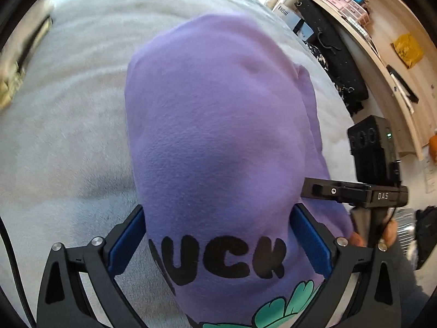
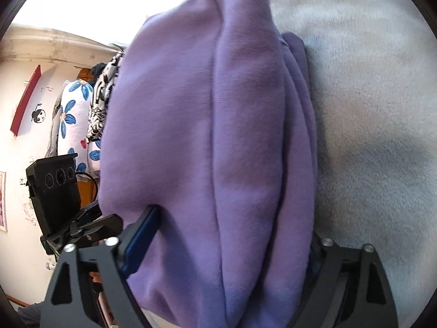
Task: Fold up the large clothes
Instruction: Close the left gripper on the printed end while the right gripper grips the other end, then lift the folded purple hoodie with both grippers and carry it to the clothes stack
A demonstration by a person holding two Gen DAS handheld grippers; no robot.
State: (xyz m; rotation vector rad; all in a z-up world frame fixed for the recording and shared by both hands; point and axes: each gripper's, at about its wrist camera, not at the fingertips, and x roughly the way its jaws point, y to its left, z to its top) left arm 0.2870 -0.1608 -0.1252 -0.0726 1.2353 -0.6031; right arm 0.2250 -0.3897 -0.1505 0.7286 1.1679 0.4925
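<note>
Both the left gripper (image 1: 218,246) and right gripper (image 2: 226,254), jaws wide, clamp the soft, bulky purple fleece sweatshirt (image 1: 218,125) bundle between their pads; it looks floppy, best gripped through all layers.

Both wrist views look steeply down along their grippers, very close to the folded purple fleece garment (image 1: 218,136) (image 2: 218,150) on the pale grey plush blanket (image 1: 68,109) (image 2: 368,109), which both views share.

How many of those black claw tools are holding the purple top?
2. The left gripper clamps the purple sweatshirt near its black lettering; the right gripper straddles a thick bunched fold of it beside that.
</note>
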